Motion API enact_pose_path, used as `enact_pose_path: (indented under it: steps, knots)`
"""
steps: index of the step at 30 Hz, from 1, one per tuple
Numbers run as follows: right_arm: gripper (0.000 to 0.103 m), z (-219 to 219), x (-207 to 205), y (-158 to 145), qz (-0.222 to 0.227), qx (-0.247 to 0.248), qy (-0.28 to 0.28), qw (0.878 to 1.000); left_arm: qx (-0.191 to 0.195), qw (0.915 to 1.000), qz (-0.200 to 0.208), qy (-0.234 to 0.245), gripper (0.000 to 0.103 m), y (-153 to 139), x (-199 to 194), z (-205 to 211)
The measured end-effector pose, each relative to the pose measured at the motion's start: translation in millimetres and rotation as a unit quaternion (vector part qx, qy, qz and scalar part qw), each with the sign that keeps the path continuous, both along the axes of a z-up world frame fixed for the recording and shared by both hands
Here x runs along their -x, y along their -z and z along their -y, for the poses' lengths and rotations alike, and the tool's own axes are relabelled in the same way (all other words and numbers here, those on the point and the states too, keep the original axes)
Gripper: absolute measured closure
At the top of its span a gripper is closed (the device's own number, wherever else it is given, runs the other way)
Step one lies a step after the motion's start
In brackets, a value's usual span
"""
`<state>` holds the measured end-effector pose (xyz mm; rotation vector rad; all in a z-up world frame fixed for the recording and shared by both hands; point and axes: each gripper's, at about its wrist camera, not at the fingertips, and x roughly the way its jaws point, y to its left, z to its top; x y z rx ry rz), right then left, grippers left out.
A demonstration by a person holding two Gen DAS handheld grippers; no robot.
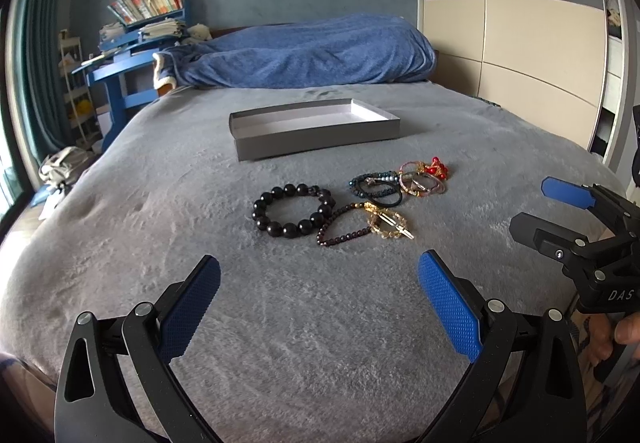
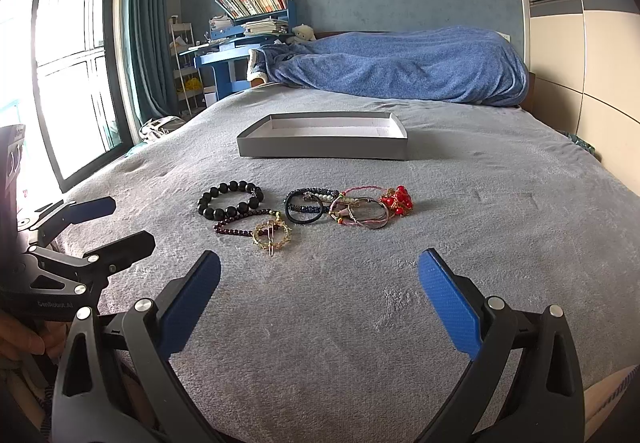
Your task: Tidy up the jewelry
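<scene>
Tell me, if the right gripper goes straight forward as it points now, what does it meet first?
Probably the right gripper first meets the pink and gold bangles, with the grey box beyond. Depth is hard to judge.

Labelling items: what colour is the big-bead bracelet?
Black big-bead bracelet, clearest in the left wrist view.

Both wrist views low over bed (image 1: 120, 243) foot edge, facing headboard end; left view sits left, right view right. Shared: jewelry cluster (image 2: 304, 211), tray (image 1: 312, 131), apparently mid-bed.
</scene>
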<state>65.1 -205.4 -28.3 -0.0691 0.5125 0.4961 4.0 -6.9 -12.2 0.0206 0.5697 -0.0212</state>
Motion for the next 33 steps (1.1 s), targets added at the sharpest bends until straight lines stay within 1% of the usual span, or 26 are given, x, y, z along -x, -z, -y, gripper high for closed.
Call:
enact_pose_path:
  steps: [10, 14, 16, 20, 29, 33]
  knots:
    - [0.005, -3, 0, 1, -0.001, 0.0, 0.001, 1.0, 0.002, 1.0, -0.006, 0.001, 0.005, 1, -2, 1]
    - [0.005, -4, -1, 4, -0.002, 0.0, 0.001, 1.0, -0.003, 0.9998, -0.018, -0.002, 0.005, 4, -4, 1]
    - [0.005, -4, -1, 4, -0.003, 0.0, 0.001, 1.0, 0.001, 0.9997, -0.025, 0.006, 0.005, 4, -4, 1]
    - [0.005, -7, 0, 9, -0.005, 0.001, 0.001, 1.0, 0.005, 0.9996, -0.027, 0.01, 0.005, 4, -4, 1]
    - [0.005, -9, -3, 11, -0.012, 0.004, -0.001, 1.0, 0.004, 0.9987, -0.052, -0.003, 0.005, 8, -10, -3]
    - [0.005, -12, -10, 11, -0.025, 0.005, -0.005, 1.0, 0.019, 0.9976, -0.067, 0.004, 0.005, 9, -14, -7]
